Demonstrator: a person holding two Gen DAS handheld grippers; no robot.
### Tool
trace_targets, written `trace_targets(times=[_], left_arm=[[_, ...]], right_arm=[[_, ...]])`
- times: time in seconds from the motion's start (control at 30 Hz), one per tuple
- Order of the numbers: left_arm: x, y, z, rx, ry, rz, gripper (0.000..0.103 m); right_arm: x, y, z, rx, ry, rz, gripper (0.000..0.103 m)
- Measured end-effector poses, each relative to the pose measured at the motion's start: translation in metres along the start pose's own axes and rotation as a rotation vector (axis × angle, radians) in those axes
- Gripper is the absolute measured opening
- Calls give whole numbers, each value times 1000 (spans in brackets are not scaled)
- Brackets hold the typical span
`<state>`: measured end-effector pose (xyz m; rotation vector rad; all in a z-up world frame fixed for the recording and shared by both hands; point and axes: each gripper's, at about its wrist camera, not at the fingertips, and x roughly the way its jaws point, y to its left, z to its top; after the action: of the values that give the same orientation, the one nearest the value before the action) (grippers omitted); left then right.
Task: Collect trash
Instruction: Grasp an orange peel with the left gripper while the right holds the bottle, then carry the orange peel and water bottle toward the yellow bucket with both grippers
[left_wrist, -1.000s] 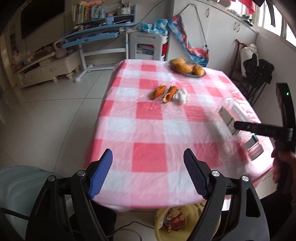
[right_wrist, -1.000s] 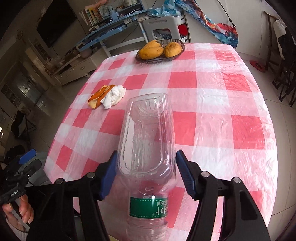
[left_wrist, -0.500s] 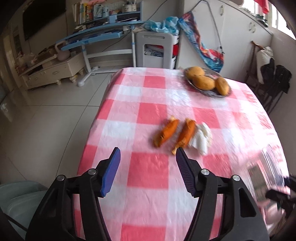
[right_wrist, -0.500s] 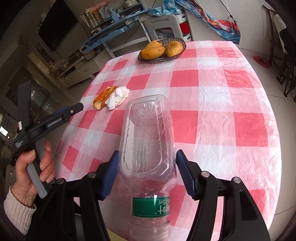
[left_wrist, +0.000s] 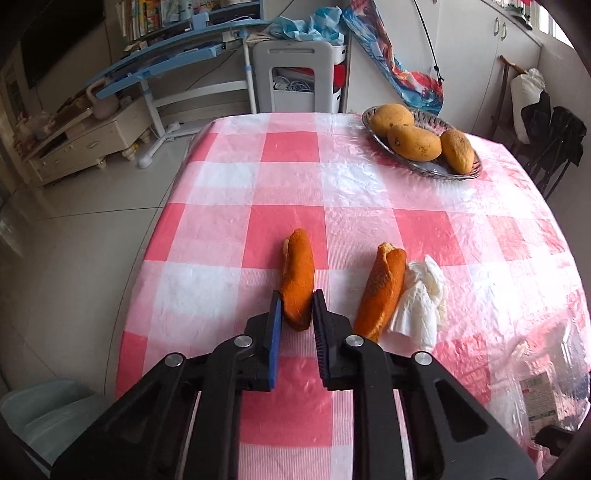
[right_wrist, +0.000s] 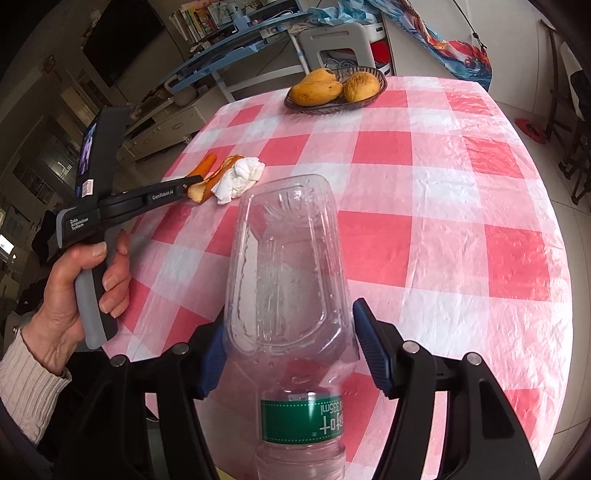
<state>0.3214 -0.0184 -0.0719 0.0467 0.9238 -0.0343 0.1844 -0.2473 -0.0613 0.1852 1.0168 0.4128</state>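
My left gripper (left_wrist: 297, 306) is shut on an orange peel (left_wrist: 298, 271) that lies on the red-and-white checked table (left_wrist: 288, 206). A second orange peel (left_wrist: 384, 288) and a crumpled white tissue (left_wrist: 421, 299) lie just to its right. My right gripper (right_wrist: 290, 354) is shut on an empty clear plastic bottle (right_wrist: 284, 266) with a green label, held above the table's near edge. In the right wrist view the left gripper (right_wrist: 192, 184) reaches the peels (right_wrist: 205, 177) and the tissue (right_wrist: 240, 177) at the table's left side.
A dish of mangoes (left_wrist: 421, 140) stands at the far right of the table; it also shows in the right wrist view (right_wrist: 334, 88). A pale bin (left_wrist: 44, 410) sits on the floor at lower left. Shelves, a white stool and chairs stand beyond the table.
My left gripper moved forward over the table to the left orange peel and shut on it. My right gripper held the bottle in about the same place.
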Motion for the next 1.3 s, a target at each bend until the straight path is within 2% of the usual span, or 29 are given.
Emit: trace_targets(times=[0.3, 0.63, 0.87, 1.3], left_arm=[[-67, 18, -54, -68, -47, -70, 15], [-124, 21, -114, -88, -101, -148, 15], [-147, 22, -135, -89, -128, -158, 15], [-166, 18, -155, -68, -147, -161, 15]], right_arm=[[-3, 2, -5, 31, -13, 66, 61], [-15, 7, -12, 70, -61, 128, 61], [-23, 19, -25, 62, -104, 167, 61], [-25, 43, -53, 45, -123, 217, 61]])
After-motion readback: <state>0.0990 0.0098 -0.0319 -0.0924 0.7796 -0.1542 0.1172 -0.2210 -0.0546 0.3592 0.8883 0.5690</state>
